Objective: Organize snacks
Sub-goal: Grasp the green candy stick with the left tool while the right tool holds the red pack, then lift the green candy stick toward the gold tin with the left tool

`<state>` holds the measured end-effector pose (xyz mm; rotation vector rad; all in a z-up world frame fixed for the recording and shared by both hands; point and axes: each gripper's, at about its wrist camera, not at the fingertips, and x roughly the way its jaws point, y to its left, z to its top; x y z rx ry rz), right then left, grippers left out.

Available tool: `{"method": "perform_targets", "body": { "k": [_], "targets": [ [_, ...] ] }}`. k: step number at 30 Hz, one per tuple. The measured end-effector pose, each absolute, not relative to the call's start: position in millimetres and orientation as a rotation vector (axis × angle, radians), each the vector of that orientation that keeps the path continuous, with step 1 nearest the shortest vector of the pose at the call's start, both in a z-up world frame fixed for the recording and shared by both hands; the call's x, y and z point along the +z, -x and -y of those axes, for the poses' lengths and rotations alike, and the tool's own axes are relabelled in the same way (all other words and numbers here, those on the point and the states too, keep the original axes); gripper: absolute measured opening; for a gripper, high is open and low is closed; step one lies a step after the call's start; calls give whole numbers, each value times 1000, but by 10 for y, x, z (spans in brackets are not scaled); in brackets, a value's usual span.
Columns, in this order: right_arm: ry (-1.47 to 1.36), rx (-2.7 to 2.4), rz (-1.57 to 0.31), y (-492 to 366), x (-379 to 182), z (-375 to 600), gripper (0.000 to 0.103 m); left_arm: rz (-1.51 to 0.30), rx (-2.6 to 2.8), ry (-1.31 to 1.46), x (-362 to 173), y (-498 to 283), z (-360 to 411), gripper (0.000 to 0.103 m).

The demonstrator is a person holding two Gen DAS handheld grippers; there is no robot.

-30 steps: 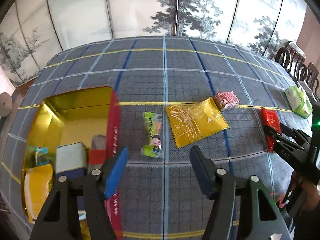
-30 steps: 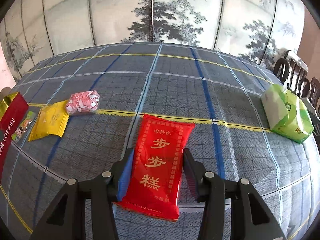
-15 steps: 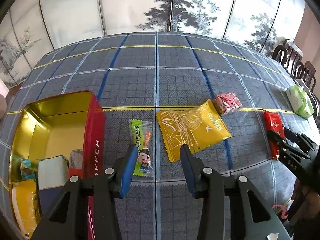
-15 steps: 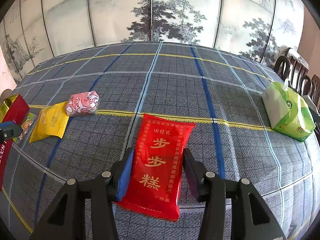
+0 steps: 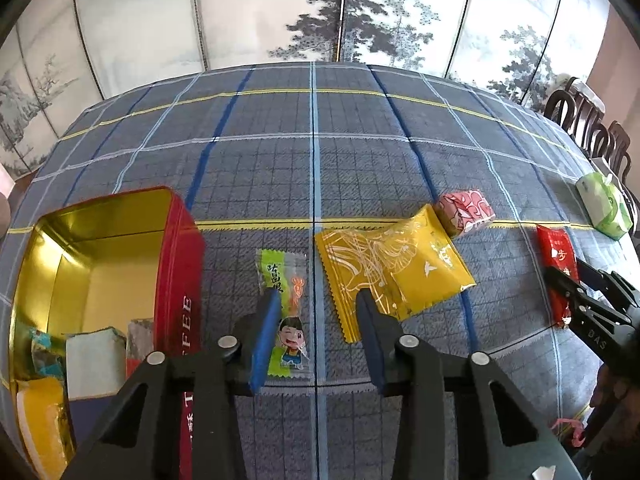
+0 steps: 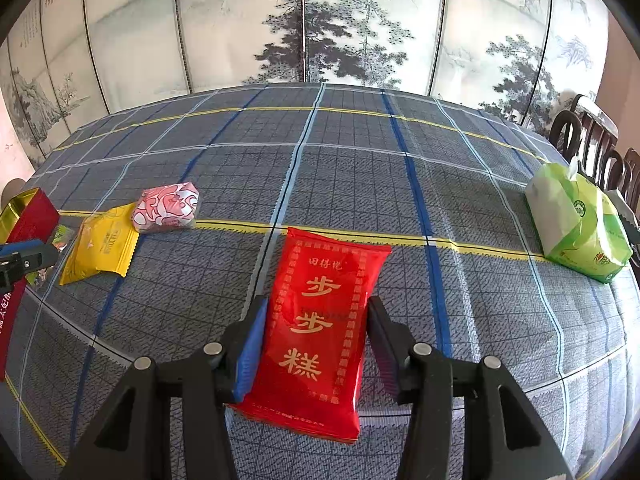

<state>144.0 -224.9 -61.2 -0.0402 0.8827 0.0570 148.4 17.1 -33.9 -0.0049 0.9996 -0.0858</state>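
Both my wrist cams are bright with soft, even daylight and only faint shadows. Gold inside of the tin point(image 5: 100, 264) glares a bit. Heavy fisheye bend, black vignette in the corners, otherwise sharp enough.

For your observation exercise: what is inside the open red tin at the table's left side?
Inside the red tin, with its gold lining, lie a white-and-navy box, a yellow packet and a teal-wrapped snack. The near end and anything beneath them are hidden.

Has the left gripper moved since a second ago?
Yes. The left gripper has shifted right, away from the red tin, over the green candy packet, its jaws just closing.
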Motion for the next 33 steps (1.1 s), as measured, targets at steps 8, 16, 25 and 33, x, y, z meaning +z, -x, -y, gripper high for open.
{"method": "perform_targets", "body": {
  "k": [8, 16, 25, 33],
  "targets": [
    [39, 57, -883, -1441, -612, 2252, 51, -995, -86, -17, -337, -1519, -160, 30],
    [36, 58, -883, -1442, -612, 2257, 51, -1009, -57, -35, -350, -1511, -186, 30],
    [35, 59, -883, -1442, -616, 2253, 51, -1050, -41, -17, -486, -1594, -185, 30],
    [35, 59, -882, -1442, -618, 2253, 51, -1064, -30, -16, -490, -1584, -190, 18]
  ]
}}
